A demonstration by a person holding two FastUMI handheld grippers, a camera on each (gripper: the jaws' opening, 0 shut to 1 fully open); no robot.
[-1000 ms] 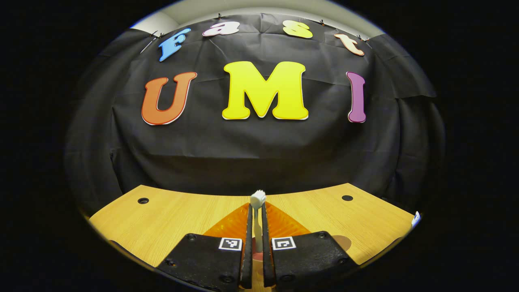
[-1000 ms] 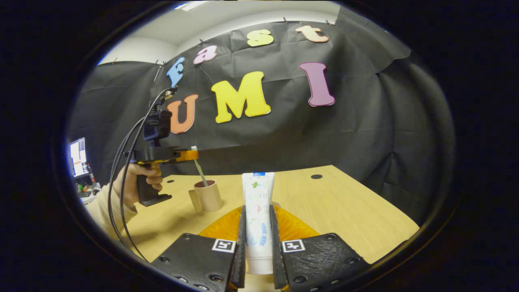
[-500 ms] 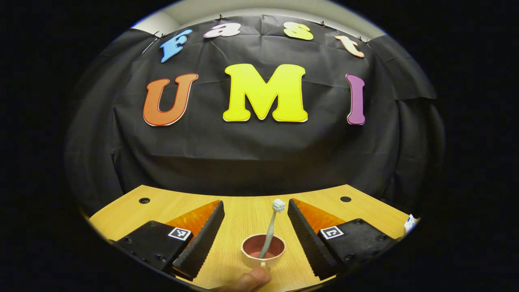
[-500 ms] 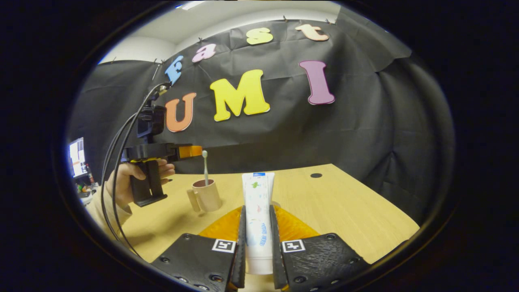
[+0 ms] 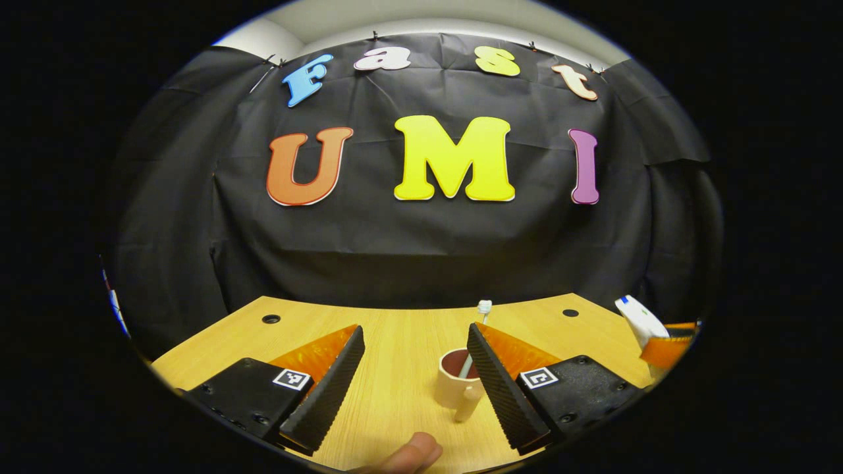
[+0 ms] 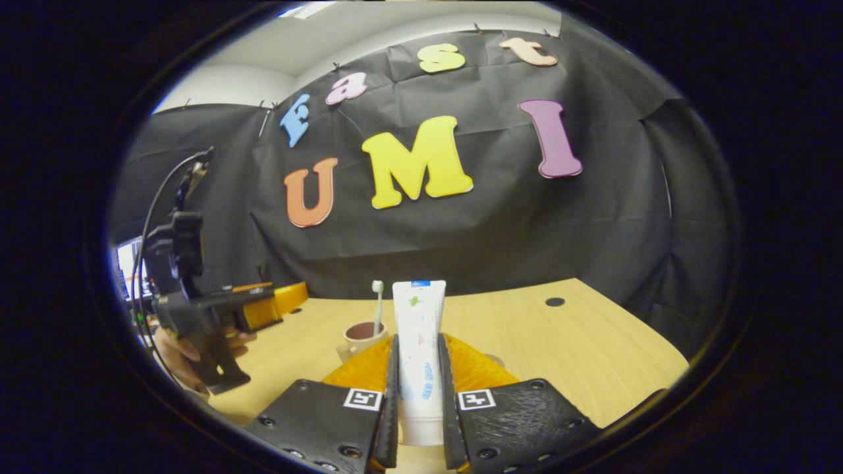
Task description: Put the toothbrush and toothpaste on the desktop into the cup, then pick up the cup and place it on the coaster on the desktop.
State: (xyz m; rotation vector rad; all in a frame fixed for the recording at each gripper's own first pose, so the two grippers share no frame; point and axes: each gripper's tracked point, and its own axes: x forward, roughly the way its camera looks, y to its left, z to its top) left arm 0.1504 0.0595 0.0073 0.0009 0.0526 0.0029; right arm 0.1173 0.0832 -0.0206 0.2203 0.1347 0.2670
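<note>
A beige cup (image 5: 454, 390) with a handle stands on the wooden desktop (image 5: 395, 349), and the white toothbrush (image 5: 484, 307) stands upright in it. My left gripper (image 5: 415, 329) is open, hovering above and behind the cup, which lies just inside its right finger. In the right gripper view, the cup (image 6: 361, 334) and toothbrush (image 6: 377, 304) sit slightly left of centre. My right gripper (image 6: 417, 337) is shut on the white toothpaste tube (image 6: 419, 329), held upright above the desk. The toothpaste (image 5: 640, 318) appears at the left gripper view's right edge.
A hand (image 6: 172, 352) holds the left gripper (image 6: 290, 299) at the left of the right gripper view. A fingertip (image 5: 407, 454) shows at the bottom of the left gripper view. The desktop has cable holes (image 5: 271, 318) (image 6: 554, 301) near its far edge.
The left gripper opened and released the toothbrush into the cup, then drew back to the left. The right gripper with the toothpaste moved closer to the cup.
</note>
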